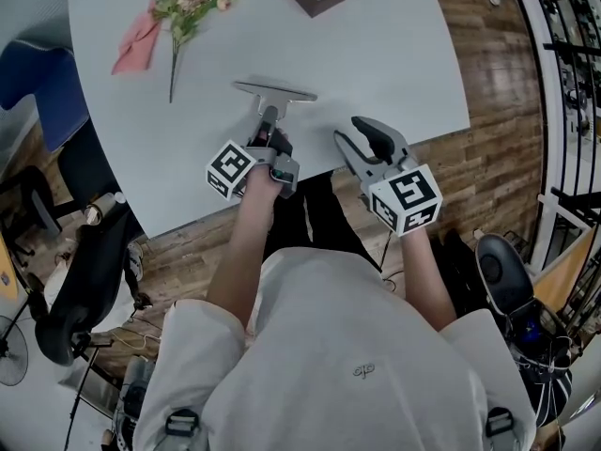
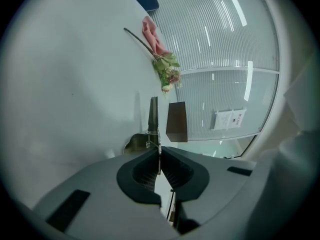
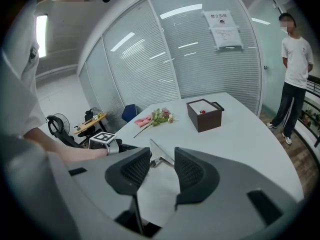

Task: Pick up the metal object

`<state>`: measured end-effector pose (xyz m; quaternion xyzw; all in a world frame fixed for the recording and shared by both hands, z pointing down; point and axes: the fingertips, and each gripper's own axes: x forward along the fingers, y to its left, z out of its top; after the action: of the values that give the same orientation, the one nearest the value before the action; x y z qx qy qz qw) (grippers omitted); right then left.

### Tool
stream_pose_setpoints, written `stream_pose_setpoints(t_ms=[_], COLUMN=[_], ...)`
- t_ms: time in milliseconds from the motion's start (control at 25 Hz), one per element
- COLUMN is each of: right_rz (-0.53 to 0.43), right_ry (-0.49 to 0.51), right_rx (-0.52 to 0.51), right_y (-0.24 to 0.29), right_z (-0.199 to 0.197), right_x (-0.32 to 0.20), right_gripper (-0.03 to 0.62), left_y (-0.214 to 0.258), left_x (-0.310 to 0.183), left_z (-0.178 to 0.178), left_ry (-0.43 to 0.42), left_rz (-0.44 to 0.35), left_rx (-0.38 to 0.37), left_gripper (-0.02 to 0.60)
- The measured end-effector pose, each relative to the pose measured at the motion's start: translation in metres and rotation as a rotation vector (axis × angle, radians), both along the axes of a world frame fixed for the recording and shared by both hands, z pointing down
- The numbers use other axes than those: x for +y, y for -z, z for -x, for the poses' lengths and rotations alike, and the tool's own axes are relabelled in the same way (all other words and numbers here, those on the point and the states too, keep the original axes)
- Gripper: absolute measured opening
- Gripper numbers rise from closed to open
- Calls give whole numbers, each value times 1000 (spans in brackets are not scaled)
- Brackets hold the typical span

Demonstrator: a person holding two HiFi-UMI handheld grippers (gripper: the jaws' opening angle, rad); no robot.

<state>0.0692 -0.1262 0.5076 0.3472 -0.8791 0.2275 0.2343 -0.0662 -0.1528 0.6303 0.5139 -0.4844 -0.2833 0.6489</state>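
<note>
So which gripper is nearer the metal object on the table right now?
Left. The left gripper is shut on the handle of the metal object. The right gripper is open and off to the object's right, not touching it.

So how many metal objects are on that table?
1. The metal object sits near the near edge of the table, its handle clamped in the left claw. What lies in the box farther back is too small to tell, so more could be hidden.

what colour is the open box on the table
Dark brown, with a white inside; the box shows best in the right gripper view.
</note>
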Motion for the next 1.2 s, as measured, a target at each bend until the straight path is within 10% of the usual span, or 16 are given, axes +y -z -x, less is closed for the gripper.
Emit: stream_pose_setpoints(t_ms=[1200], right_rz=[-255], right_ry=[21], right_rx=[-53], right_y=[103], right_z=[37], right_x=[-16], right_gripper=[158], left_y=[168], left_x=[-26], left_z=[17], left_ry=[-76], left_rz=[-382], left_rx=[-124], left_gripper=[20])
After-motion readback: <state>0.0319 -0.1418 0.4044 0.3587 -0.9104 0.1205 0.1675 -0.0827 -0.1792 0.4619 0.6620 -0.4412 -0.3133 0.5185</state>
